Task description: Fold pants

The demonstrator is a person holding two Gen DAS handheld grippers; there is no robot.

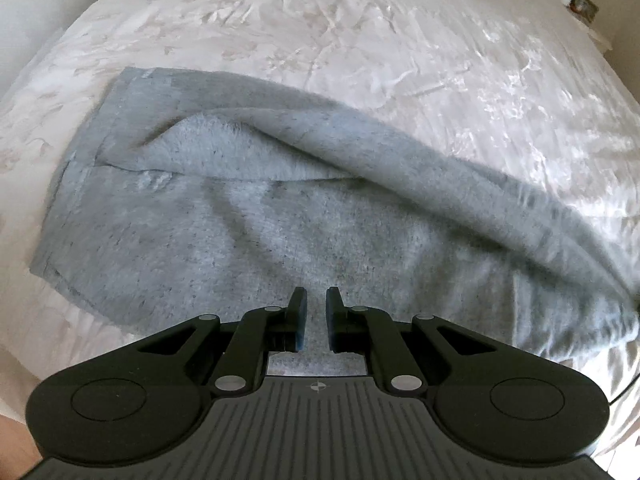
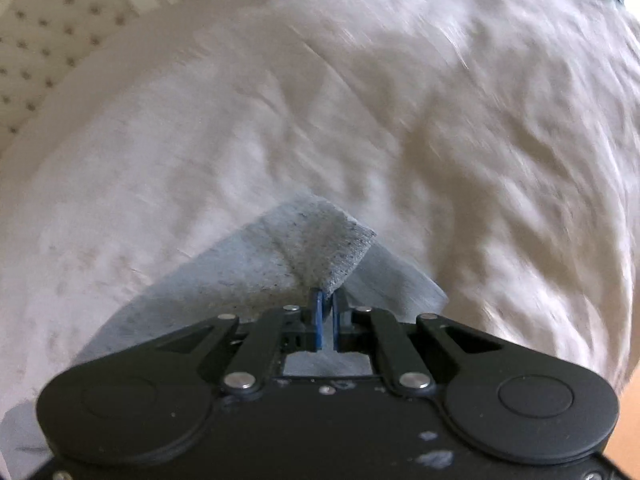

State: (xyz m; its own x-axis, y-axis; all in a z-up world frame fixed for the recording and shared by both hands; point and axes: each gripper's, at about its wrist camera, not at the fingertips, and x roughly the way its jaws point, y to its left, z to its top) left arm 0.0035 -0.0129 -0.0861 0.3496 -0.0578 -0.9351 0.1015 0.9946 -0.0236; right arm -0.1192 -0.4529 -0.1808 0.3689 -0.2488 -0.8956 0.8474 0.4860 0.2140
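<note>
Pants [image 1: 248, 216] lie on bed [image 1: 400, 40], long axis sideways ahead of left gripper [image 1: 316, 304], jaws near-shut, empty, above cloth. Right gripper [image 2: 327, 298] nearer work: jaws pinch pants' corner, lifted.

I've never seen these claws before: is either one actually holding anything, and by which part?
The right gripper pinches the grey pants by a corner of the fabric's edge. The left gripper holds nothing.

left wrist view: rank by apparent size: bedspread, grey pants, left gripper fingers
1. bedspread
2. grey pants
3. left gripper fingers, smallest even though nearest the camera.
</note>
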